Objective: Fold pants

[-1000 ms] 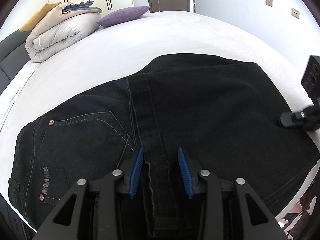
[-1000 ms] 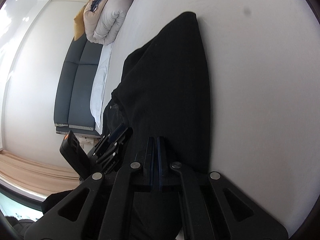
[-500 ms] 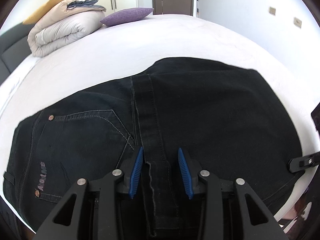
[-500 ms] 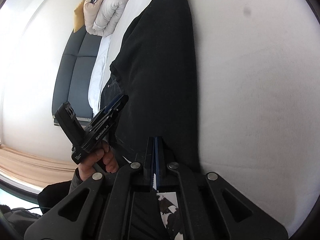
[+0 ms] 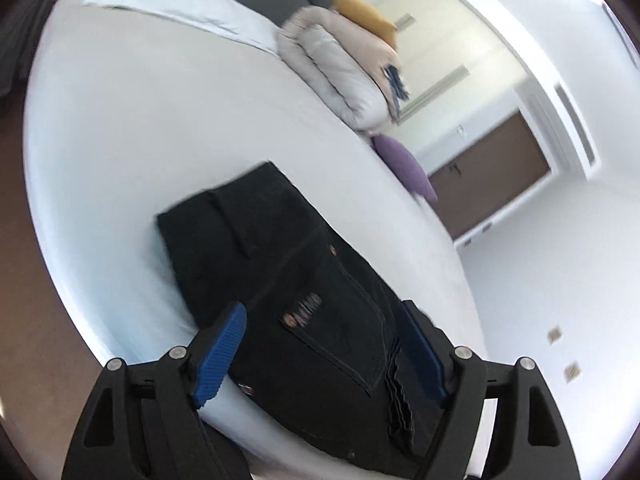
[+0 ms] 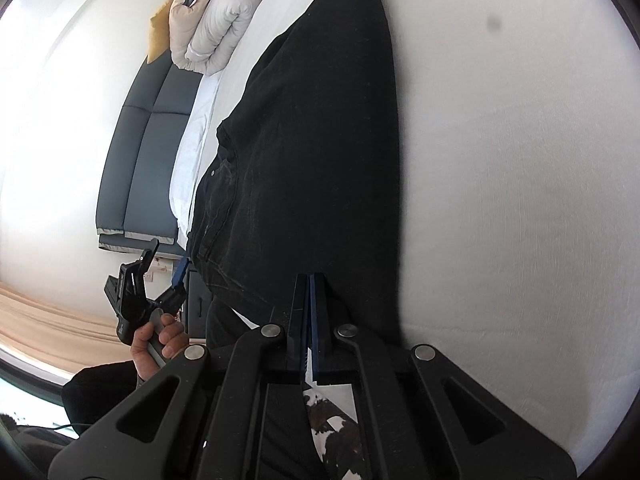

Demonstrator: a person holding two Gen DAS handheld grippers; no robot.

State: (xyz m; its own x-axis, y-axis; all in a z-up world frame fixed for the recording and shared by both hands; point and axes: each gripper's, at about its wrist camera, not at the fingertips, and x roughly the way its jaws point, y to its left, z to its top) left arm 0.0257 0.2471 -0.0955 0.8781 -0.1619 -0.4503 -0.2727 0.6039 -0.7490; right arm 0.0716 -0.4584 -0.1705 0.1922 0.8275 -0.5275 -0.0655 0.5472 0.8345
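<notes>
The left gripper (image 5: 320,344) is spread wide and holds nothing. It is lifted off the bed (image 5: 140,128) and tilted, and the folded black pants (image 5: 304,292) show between and beyond its blue pads (image 5: 222,350). The pants lie flat near the bed's near edge, pocket and brand patch facing up. A rolled duvet (image 5: 340,76) and a purple pillow (image 5: 404,168) sit toward the bed's far edge.

In the right wrist view, the left gripper (image 6: 176,280) hangs off the bed's edge beside the pants (image 6: 320,140), held in a hand (image 6: 160,340). The right gripper (image 6: 310,300) is closed, its pads pressed together at the pants' near edge; whether cloth is pinched between them cannot be told.
</notes>
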